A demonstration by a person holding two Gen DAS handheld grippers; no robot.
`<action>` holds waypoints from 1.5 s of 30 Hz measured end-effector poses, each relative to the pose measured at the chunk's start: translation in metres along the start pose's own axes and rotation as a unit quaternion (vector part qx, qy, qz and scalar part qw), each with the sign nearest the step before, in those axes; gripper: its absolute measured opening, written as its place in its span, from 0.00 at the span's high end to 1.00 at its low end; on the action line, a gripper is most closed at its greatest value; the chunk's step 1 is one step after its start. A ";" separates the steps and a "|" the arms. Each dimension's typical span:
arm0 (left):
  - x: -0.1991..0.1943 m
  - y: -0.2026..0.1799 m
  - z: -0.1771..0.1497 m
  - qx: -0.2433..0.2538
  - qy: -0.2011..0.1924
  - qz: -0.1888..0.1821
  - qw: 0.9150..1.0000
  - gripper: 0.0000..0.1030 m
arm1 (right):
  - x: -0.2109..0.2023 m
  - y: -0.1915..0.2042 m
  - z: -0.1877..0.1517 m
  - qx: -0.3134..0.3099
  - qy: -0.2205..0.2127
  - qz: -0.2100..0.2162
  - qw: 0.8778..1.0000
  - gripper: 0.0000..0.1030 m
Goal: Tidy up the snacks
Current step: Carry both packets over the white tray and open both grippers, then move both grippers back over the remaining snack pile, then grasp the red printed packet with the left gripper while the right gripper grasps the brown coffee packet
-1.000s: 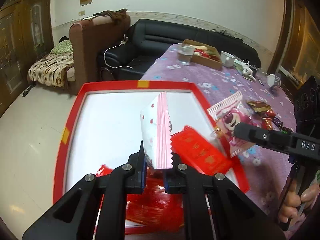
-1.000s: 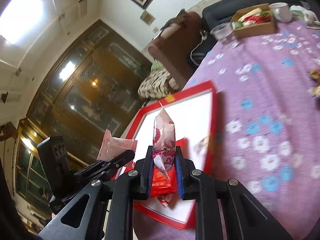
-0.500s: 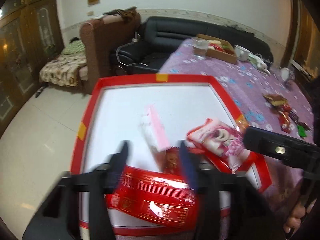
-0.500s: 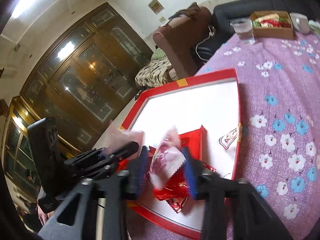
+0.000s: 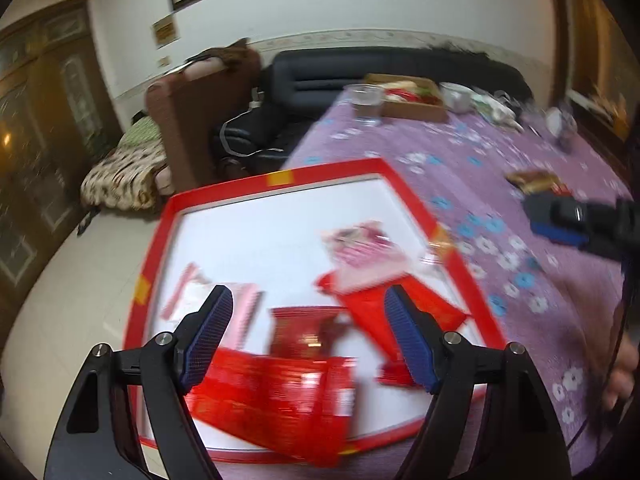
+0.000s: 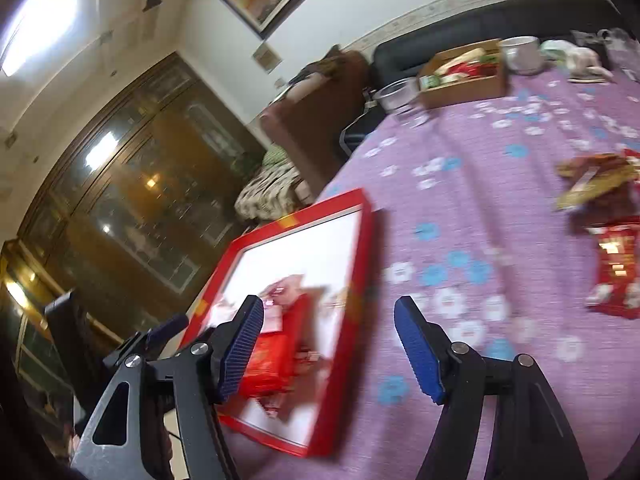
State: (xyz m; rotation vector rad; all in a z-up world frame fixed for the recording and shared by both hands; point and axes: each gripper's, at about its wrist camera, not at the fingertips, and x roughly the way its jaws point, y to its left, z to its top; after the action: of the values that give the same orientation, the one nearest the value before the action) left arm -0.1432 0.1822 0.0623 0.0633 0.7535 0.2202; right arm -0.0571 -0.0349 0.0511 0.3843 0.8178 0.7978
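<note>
A red-rimmed tray [image 5: 280,178] with a white floor lies at the table's near-left corner. In it lie a pink-and-white packet [image 5: 192,292], a pink bear-print packet [image 5: 364,244] and several red packets [image 5: 280,384]. My left gripper [image 5: 308,304] hovers over the tray's near end, its jaws opening with nothing gripped between them. My right gripper [image 6: 329,312] hangs over the tray's right rim [image 6: 360,260] and the purple cloth, jaws opening and empty. Loose red snack packets [image 6: 616,272] and a golden one [image 6: 596,180] lie on the cloth to its right.
A purple floral tablecloth [image 5: 520,152] covers the table. At the far end stand a cardboard box of snacks [image 5: 412,98], a clear plastic cup [image 5: 368,104] and a white cup [image 6: 522,54]. Sofas and tiled floor lie beyond the table's left edge.
Both grippers have opened and let go of their packets, which now lie in the tray. The right gripper has swung right, from above the tray towards the cloth.
</note>
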 end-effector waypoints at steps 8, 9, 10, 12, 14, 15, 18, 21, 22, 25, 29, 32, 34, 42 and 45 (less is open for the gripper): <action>-0.012 -0.060 0.012 0.072 -0.007 -0.040 0.997 0.24 | -0.088 -0.074 0.021 0.045 -0.082 -0.072 0.993 0.29; -0.012 -0.069 0.015 0.082 -0.005 -0.047 0.996 0.24 | -0.104 -0.088 0.023 0.056 -0.098 -0.084 0.990 0.29; -0.012 -0.076 0.017 0.088 -0.003 -0.053 0.995 0.24 | -0.116 -0.098 0.027 0.065 -0.110 -0.094 0.987 0.28; -0.012 -0.094 0.024 0.103 0.001 -0.076 0.992 0.24 | -0.144 -0.123 0.031 0.088 -0.135 -0.121 0.980 0.28; -0.011 -0.115 0.032 0.113 0.006 -0.103 0.988 0.24 | -0.161 -0.142 0.036 0.098 -0.143 -0.144 0.974 0.28; -0.009 -0.123 0.036 0.115 0.008 -0.113 0.987 0.24 | -0.168 -0.151 0.037 0.101 -0.147 -0.160 0.971 0.28; 0.000 -0.152 0.050 0.121 0.018 -0.142 0.982 0.24 | -0.179 -0.174 0.037 0.107 -0.150 -0.204 0.962 0.28; 0.018 -0.178 0.061 0.113 0.032 -0.160 0.980 0.24 | -0.174 -0.189 0.037 0.120 -0.127 -0.234 0.956 0.28; 0.025 -0.186 0.064 0.108 0.043 -0.166 0.979 0.24 | -0.167 -0.192 0.037 0.118 -0.114 -0.244 0.956 0.30; 0.042 -0.208 0.068 0.097 0.071 -0.186 0.975 0.24 | -0.158 -0.193 0.036 0.108 -0.095 -0.278 0.950 0.31; 0.054 -0.231 0.073 0.100 0.076 -0.188 0.974 0.24 | -0.151 -0.200 0.030 0.111 -0.073 -0.298 0.945 0.40; 0.060 -0.240 0.073 0.100 0.081 -0.196 0.972 0.24 | -0.146 -0.206 0.028 0.115 -0.056 -0.311 0.942 0.45; 0.065 -0.245 0.072 0.099 0.086 -0.197 0.972 0.24 | -0.144 -0.208 0.027 0.120 -0.050 -0.312 0.941 0.46; 0.085 -0.257 0.072 0.086 0.108 -0.214 0.967 0.24 | -0.133 -0.206 0.026 0.097 -0.032 -0.339 0.935 0.58; 0.092 -0.259 0.070 0.083 0.113 -0.216 0.966 0.24 | -0.131 -0.204 0.026 0.085 -0.029 -0.348 0.933 0.59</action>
State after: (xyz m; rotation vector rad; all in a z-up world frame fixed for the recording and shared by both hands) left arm 0.0153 -0.0486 0.0168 0.0303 0.9921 -0.2566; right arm 0.0057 -0.2676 0.0132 0.2413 0.8906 0.0527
